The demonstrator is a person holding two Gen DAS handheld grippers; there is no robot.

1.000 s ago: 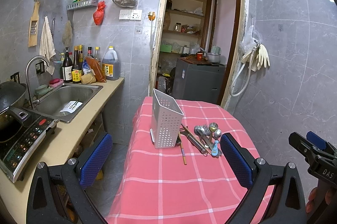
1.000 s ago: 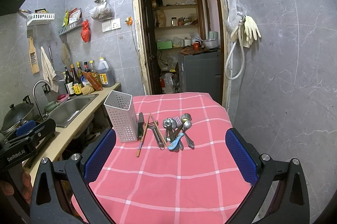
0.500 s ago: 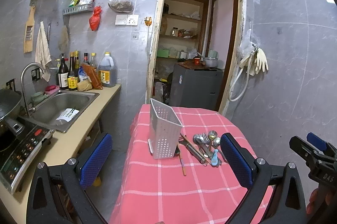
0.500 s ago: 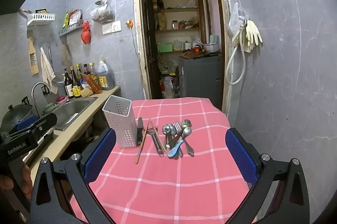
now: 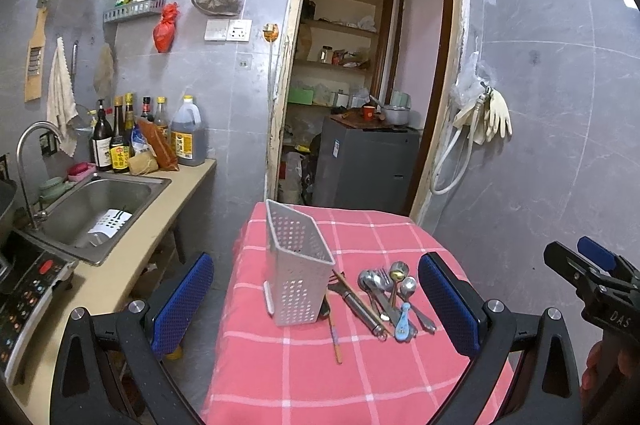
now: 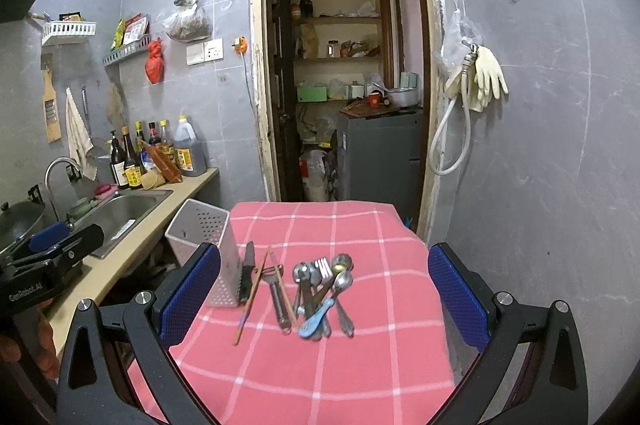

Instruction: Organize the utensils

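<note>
A white perforated utensil holder [image 5: 298,277] [image 6: 208,229] stands upright and empty on the left part of a table with a pink checked cloth [image 5: 320,377] [image 6: 320,377]. To its right lie a dark knife [image 6: 248,275], chopsticks [image 5: 334,335] [image 6: 250,301], a metal peeler [image 5: 360,305] [image 6: 278,299] and a heap of spoons and forks [image 5: 390,285] [image 6: 322,285] with a blue spoon [image 5: 403,321] [image 6: 316,319]. My left gripper [image 5: 316,297] is open in front of the holder, short of it. My right gripper [image 6: 324,293] is open before the heap, holding nothing.
A counter [image 5: 132,265] with a steel sink [image 5: 92,209], bottles [image 5: 116,141] and a stove panel [image 5: 28,289] runs along the left. An open doorway [image 6: 344,85] with a grey cabinet [image 6: 380,157] lies behind the table. Gloves [image 6: 486,73] hang on the right wall.
Both grippers have moved forward and a little lower toward the table; the holder and utensils now look larger and nearer. Nothing on the table has moved.
</note>
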